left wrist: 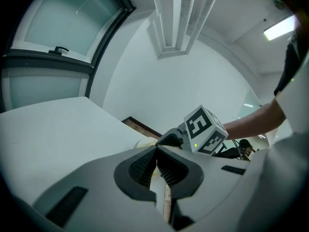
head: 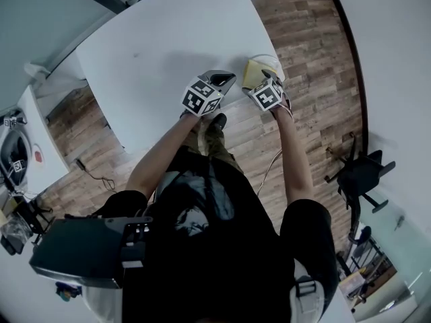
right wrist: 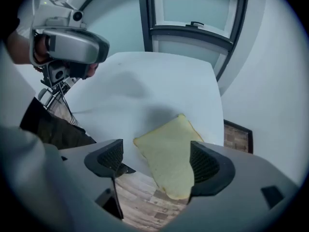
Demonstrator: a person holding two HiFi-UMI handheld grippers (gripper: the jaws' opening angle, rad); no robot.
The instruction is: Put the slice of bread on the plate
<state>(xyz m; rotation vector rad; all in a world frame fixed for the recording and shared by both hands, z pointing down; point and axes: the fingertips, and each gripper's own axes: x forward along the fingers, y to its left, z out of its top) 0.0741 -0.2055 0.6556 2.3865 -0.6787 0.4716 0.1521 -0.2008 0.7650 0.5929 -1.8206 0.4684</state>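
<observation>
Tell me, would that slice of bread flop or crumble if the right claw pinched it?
The slice of bread looks thin and soft, so it would probably bend and dent under a pinch. Its near end seems to overhang the table edge without drooping, so it is likely light and holds some shape. The right gripper stands open around it.

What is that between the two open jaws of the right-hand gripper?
A slice of bread, lying on the white table with one end past its edge. The right gripper view shows it, nearer the jaw at picture right.
</observation>
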